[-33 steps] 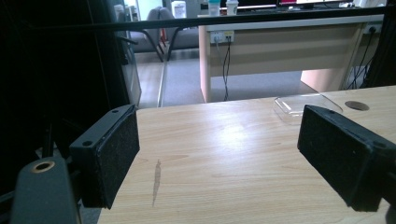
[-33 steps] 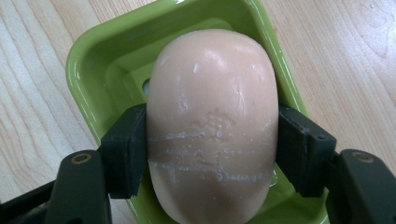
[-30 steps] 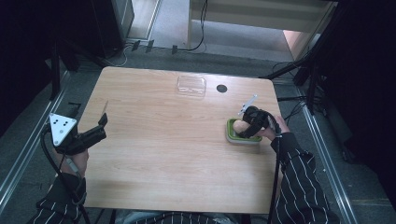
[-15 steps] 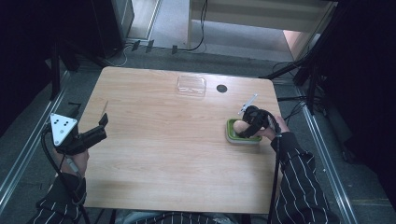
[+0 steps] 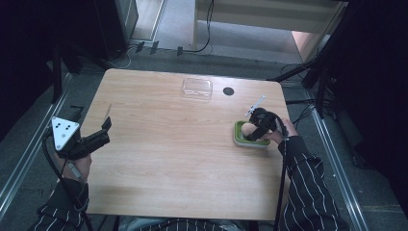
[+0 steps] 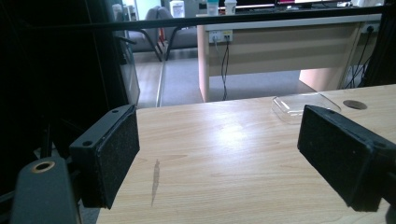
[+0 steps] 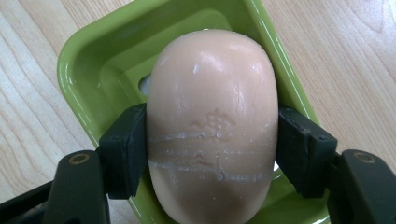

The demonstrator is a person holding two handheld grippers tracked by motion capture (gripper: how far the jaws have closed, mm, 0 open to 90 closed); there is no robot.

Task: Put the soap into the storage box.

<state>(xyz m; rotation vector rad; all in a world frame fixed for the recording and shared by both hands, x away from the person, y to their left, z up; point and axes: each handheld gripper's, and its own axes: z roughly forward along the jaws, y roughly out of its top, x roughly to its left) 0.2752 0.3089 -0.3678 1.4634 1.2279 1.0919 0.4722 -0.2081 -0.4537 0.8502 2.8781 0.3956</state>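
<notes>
R gripper clamps soap across its short width, long axis along jaws, over green dish; L gripper wide open, empty, far off.

High view: wooden table evenly lit from above, surroundings very dark, shadows soft, picture slightly grainy. Left gripper view: pale glare patch on table top, background office bright, left side almost black, near pads a little soft. Right gripper view: bright, sharp, small white highlights on soap and green dish.
</notes>
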